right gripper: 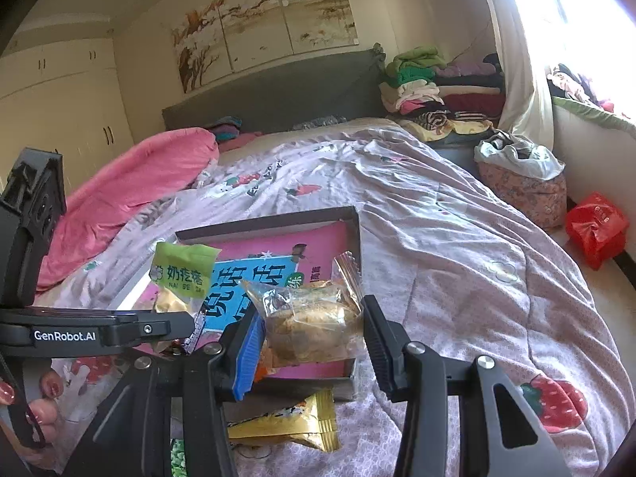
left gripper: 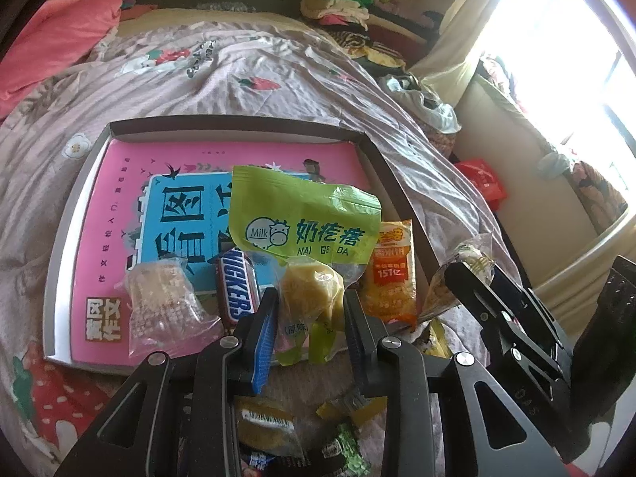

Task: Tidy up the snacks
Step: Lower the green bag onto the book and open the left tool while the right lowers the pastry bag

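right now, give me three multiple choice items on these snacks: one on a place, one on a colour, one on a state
1. Where does the Snickers bar lie?
A. in the flat box
B. on the pink pillow
C. on the floor

2. What colour is the top of the milk snack bag?
A. red
B. green
C. white

3. What are the right tongs doing?
A. hanging empty
B. gripping a clear-wrapped pastry
C. gripping a red bag

Key: 1 A, the bar rests on the pink sheet inside the box. 2 B, its printed top is green. 3 B, the pastry sits pinched between the two fingers.
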The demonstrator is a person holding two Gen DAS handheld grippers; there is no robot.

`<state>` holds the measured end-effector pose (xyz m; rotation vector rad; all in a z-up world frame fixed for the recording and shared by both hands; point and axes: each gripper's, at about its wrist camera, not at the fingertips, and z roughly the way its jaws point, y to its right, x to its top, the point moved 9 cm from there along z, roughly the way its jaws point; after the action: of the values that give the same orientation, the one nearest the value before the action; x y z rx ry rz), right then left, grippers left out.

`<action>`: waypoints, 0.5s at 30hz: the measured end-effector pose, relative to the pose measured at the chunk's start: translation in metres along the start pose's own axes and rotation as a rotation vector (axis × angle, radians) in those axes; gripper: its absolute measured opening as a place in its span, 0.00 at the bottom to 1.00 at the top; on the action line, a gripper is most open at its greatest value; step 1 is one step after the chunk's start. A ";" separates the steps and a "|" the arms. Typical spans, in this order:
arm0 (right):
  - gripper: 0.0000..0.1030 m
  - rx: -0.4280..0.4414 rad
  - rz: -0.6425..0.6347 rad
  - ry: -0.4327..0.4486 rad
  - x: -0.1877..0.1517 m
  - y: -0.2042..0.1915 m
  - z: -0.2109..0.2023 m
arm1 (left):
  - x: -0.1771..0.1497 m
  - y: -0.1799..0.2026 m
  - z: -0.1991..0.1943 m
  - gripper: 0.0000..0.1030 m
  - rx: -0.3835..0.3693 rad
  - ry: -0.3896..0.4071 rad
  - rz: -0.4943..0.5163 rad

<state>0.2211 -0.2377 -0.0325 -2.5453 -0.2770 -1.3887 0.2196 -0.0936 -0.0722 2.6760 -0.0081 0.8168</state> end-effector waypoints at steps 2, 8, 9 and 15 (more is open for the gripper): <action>0.46 -0.011 -0.008 -0.002 0.000 0.000 0.002 | 0.000 0.000 0.003 0.32 0.003 -0.003 0.003; 0.46 -0.023 -0.021 -0.009 -0.003 -0.001 0.006 | -0.001 0.002 0.013 0.32 0.016 -0.012 0.013; 0.46 -0.024 -0.022 -0.012 -0.004 -0.001 0.007 | -0.001 0.002 0.014 0.32 0.019 -0.014 0.014; 0.46 -0.018 -0.015 -0.011 -0.004 -0.002 0.009 | -0.003 0.000 0.023 0.32 0.028 -0.023 0.012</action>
<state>0.2255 -0.2339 -0.0404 -2.5716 -0.2872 -1.3888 0.2297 -0.1009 -0.0917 2.7137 -0.0191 0.7953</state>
